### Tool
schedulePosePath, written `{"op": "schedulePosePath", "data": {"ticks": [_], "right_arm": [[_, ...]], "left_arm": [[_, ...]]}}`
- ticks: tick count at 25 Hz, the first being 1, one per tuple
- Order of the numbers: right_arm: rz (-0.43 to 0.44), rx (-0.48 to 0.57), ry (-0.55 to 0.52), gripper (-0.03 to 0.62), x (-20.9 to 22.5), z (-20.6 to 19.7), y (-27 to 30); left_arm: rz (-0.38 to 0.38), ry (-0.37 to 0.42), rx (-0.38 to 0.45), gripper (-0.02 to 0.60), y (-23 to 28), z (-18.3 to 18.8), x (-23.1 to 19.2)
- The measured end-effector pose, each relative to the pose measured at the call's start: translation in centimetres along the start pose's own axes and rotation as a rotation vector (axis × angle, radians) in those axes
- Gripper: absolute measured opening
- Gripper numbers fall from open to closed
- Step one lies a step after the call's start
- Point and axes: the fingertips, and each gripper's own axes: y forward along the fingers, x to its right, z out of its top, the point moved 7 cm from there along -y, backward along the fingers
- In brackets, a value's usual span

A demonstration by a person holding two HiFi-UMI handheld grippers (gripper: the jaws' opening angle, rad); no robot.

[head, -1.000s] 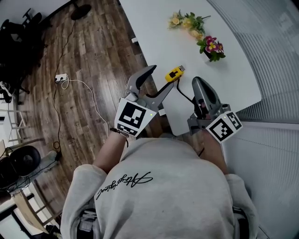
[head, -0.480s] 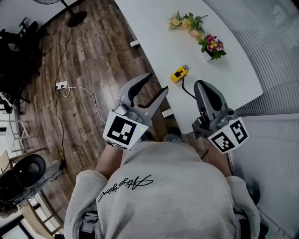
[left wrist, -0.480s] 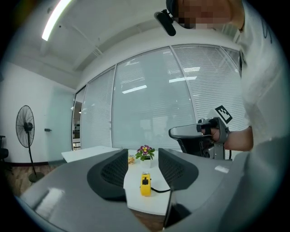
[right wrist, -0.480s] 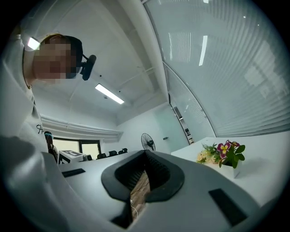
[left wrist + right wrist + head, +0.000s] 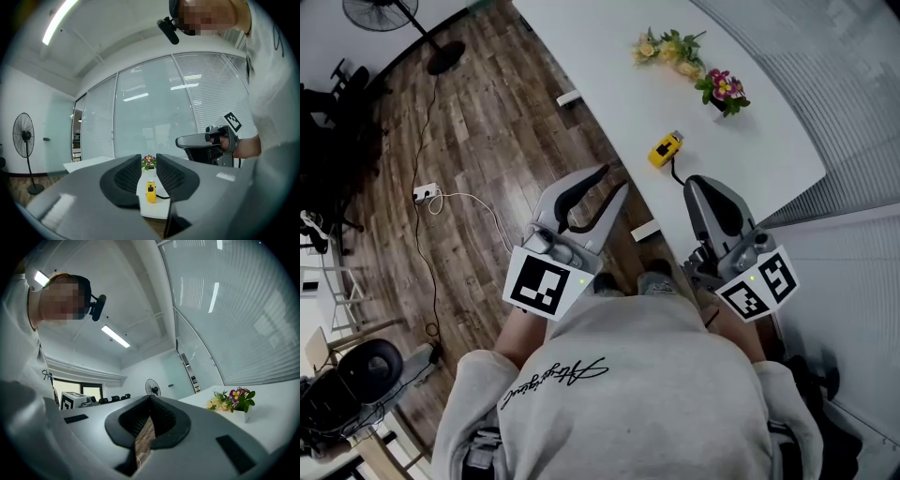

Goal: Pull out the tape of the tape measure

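Observation:
A yellow tape measure [image 5: 666, 148] lies on the white table [image 5: 609, 56] near its front edge, with a black cord [image 5: 676, 174] trailing toward me. No tape shows pulled out. My left gripper [image 5: 615, 178] hangs over the floor, left of and short of the tape measure; its jaws are closing, a narrow gap remains and nothing is between them. In the left gripper view the tape measure [image 5: 151, 192] shows through that gap, well beyond the gripper [image 5: 148, 160]. My right gripper [image 5: 700, 184] is shut and empty, just in front of the table edge; its pads [image 5: 157, 409] meet.
A small pot of pink flowers [image 5: 724, 91] and a yellow bunch [image 5: 667, 47] sit at the table's far side. A glass wall with blinds [image 5: 825, 84] runs along the right. The wooden floor [image 5: 478, 141] at left holds a fan base [image 5: 444, 56] and a white cable [image 5: 459, 197].
Both grippers have drawn back from the tape measure toward my body. The left jaws have narrowed from a wide spread. The tape measure stays on the table.

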Motion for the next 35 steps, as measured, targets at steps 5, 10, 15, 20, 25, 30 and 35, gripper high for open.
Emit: {"op": "schedulePosePath", "data": {"ticks": [5, 10, 15, 20, 25, 30, 35], "right_arm": [[-0.011, -0.001, -0.023, 0.002, -1.8, -0.6, 0.1], [-0.018, 0.000, -0.031, 0.002, -3.3, -1.4, 0.2], [-0.017, -0.014, -0.047, 0.002, -4.2, -1.7, 0.4], [-0.013, -0.026, -0.081, 0.002, -5.2, -1.1, 0.8], [-0.026, -0.016, -0.101, 0.002, -5.8, -1.0, 1.2], [-0.021, -0.036, -0.121, 0.002, -7.0, -1.8, 1.3], [-0.023, -0.033, -0.135, 0.000, -7.3, -2.1, 1.3]], "left_arm": [[-0.027, 0.021, 0.000, 0.075, -1.3, -0.1, -0.4], [-0.046, 0.024, -0.004, 0.046, -2.5, -0.5, -0.8], [-0.057, 0.033, 0.017, 0.027, -3.4, -0.4, -1.3], [-0.084, 0.055, 0.017, -0.002, -4.2, 0.2, -1.5], [-0.091, 0.044, 0.025, -0.002, -4.6, 0.1, -1.9], [-0.086, 0.040, 0.020, -0.002, -5.3, -0.2, -2.2], [-0.091, 0.035, 0.022, -0.002, -5.6, -0.5, -2.2]]}}
